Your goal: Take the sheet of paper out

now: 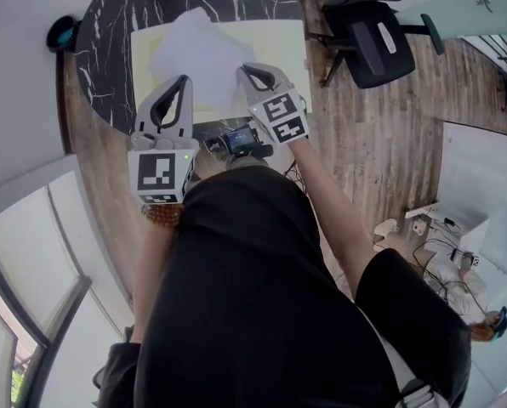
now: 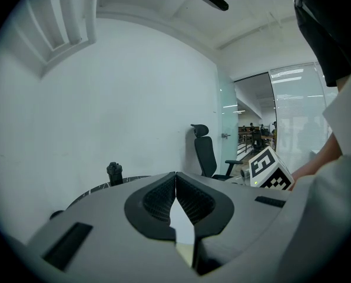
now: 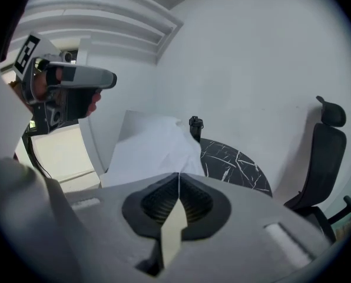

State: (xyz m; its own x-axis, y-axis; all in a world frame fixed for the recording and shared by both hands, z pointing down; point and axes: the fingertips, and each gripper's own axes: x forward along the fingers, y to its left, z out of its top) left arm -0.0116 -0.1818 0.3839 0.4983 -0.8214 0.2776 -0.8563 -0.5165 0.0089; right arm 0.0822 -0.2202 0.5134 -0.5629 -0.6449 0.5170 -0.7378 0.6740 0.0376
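Your right gripper (image 3: pixel 178 175) is closed on the sheet (image 1: pixel 198 51), which stands crumpled over the yellow folder (image 1: pixel 275 45). Your left gripper (image 2: pixel 175 175) is closed too, over the folder's near left part on the black surface (image 1: pixel 117 24).

Round black marbled counter (image 1: pixel 109 32) at upper left; black office chair (image 1: pixel 373 41) at upper right, on wooden floor (image 1: pixel 390 160); window (image 1: pixel 24 270) at lower left.
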